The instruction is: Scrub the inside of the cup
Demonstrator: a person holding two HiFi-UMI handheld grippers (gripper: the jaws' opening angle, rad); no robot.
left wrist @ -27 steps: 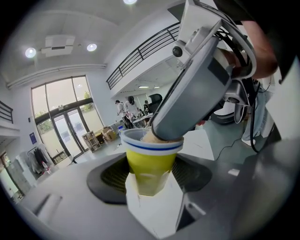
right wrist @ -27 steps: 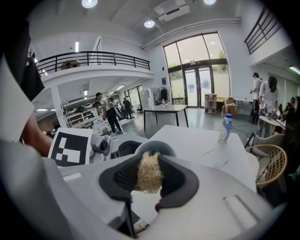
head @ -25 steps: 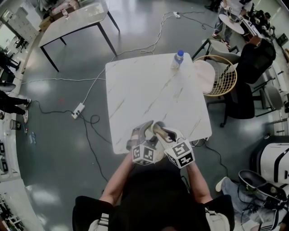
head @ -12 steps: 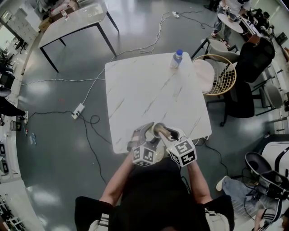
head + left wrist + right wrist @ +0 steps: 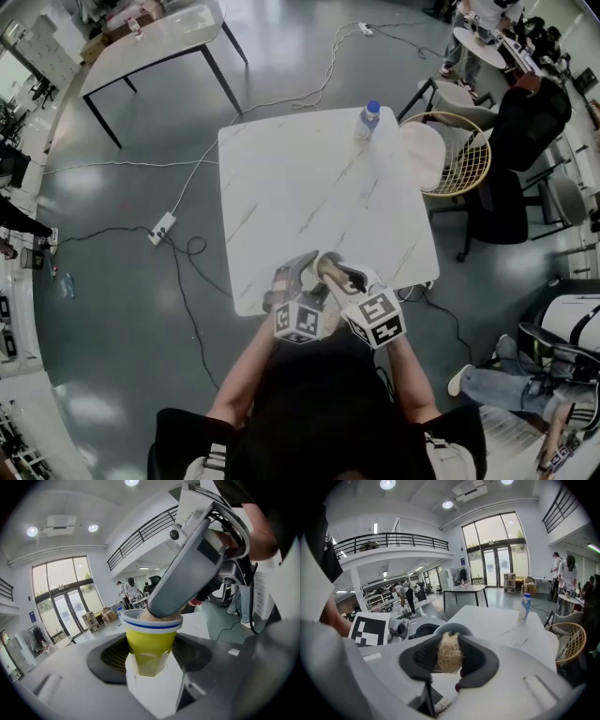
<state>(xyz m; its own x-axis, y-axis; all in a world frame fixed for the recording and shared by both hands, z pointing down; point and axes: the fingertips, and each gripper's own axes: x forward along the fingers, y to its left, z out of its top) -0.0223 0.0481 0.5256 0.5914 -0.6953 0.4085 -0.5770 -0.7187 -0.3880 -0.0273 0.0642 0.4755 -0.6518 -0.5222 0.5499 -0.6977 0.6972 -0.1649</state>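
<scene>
A yellow paper cup (image 5: 151, 644) with a white rim and a blue stripe stands upright between the dark pads of my left gripper (image 5: 152, 657), which is shut on it. My right gripper (image 5: 449, 657) is shut on a beige fibrous scrubbing pad (image 5: 449, 651). It comes down from the upper right with its tips at the cup's mouth (image 5: 161, 613), and the pad reaches inside the rim. In the head view both grippers (image 5: 314, 277) meet over the front edge of the white marble table (image 5: 309, 187). The cup is mostly hidden there.
A water bottle with a blue cap (image 5: 367, 120) stands at the table's far right corner. Beside that corner is a wicker chair (image 5: 459, 155). A power strip (image 5: 162, 229) and cables lie on the grey floor to the left. Another table (image 5: 159, 37) stands far back.
Both grippers stay at the table's front edge. The right one has shifted only slightly at the cup's mouth. The holds are the same.
</scene>
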